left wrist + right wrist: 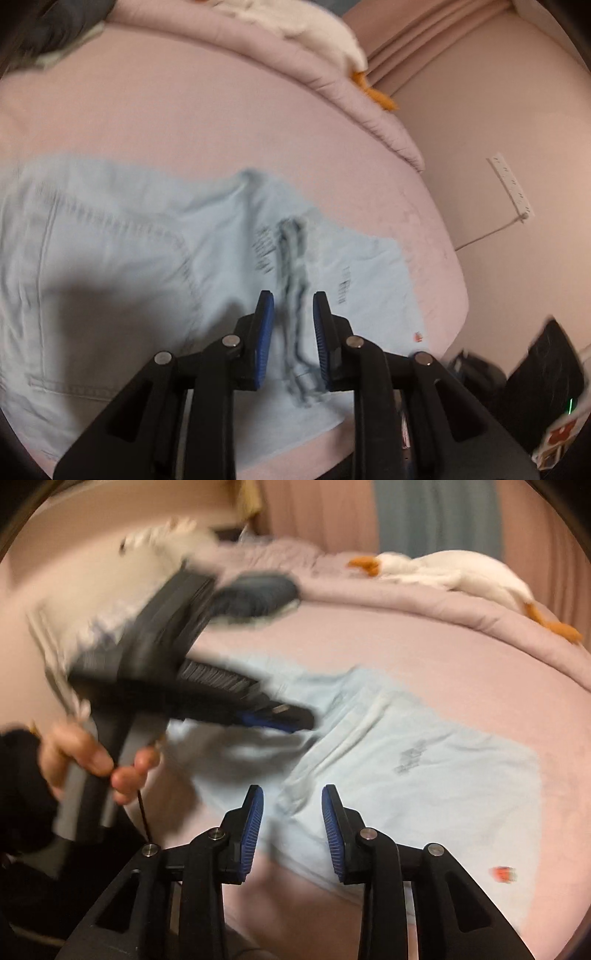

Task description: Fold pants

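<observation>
1. Left wrist view: the left gripper point(293, 301) hangs over the pale blue pants point(122, 266), which lie spread on the pink bed point(192, 110).
2. Its blue pads point(266, 332) stand a little apart, and a dark-edged strip of the pants, blurred, runs up between them. Whether the pads touch that strip cannot be told, so the jaws read as parted, with no grip that can be made out.
3. The pants reach from the left edge of this view to the bed's near right corner, and a stitched pocket seam shows on their left part.
4. A small red speck point(418, 336) lies on the bed just beside the pants' right edge.
5. A white plush goose point(325, 33) with orange feet lies on the rolled quilt well beyond the pants.
6. Right wrist view: the right gripper point(292, 792) has its pads spread, with nothing pinched. A fold of the pants point(424, 760) and their near edge show in the gap, lying flat on the bed point(424, 646).
7. To the left of the pants, a hand point(79, 760) holds the handle of the left gripper point(295, 716), blurred, its tip over the pants' left part.
8. The goose point(454, 572) lies on the quilt far beyond the pants.
</observation>
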The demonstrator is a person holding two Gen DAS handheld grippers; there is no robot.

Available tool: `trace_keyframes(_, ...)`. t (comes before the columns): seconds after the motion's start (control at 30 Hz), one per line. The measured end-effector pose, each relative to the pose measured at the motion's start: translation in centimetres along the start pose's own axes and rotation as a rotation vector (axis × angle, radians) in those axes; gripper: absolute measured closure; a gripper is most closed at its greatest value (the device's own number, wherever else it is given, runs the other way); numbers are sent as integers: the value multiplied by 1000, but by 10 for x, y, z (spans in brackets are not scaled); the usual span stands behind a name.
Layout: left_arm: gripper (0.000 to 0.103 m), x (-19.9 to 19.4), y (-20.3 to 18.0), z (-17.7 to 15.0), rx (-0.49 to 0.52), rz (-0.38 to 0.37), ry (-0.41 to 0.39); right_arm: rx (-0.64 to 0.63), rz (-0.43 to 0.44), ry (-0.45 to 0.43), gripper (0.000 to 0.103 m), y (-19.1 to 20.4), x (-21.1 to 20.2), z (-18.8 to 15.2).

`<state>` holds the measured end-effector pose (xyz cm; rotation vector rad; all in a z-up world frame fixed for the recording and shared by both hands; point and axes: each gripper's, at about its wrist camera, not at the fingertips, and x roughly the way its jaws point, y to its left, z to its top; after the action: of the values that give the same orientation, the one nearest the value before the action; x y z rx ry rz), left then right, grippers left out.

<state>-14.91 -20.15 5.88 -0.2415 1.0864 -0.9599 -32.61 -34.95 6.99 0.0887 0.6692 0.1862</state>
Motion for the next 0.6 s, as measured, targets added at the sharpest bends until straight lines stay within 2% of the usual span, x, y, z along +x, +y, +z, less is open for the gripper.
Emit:
trace_keyframes(0.07, 82, 2, -17, 3, 44, -31, -1, 94, -34, -55, 71, -31, -24, 6)
trace_keyframes(0.13, 82, 13, -34, 2, 89, -70, 28, 182, -113, -85, 71, -66, -37, 7)
trace_keyframes(0.23, 82, 37, -54, -8, 156, -77, 84, 225, -307, 3, 71, -95, -30, -5)
trace_keyframes(0.33, 84, 68, -51, -19, 171, 16, 159, 192, -419, 123, 73, -114, -9, -21)
trace_keyframes(0.37, 84, 70, -42, -25, 159, 58, 173, 192, -421, 158, 73, -118, -3, -27)
trace_keyframes(0.4, 96, 68, -27, -32, 140, 105, 185, 194, -415, 186, 73, -122, 3, -32)
trace_keyframes(0.43, 101, 64, -14, -37, 112, 106, 185, 194, -411, 192, 73, -125, 5, -35)
trace_keyframes(0.53, 100, 40, 10, -47, 56, 64, 164, 185, -431, 211, 73, -125, -1, -27)
trace_keyframes(0.6, 100, 27, 14, -51, 57, 50, 136, 155, -438, 194, 73, -117, -1, -19)
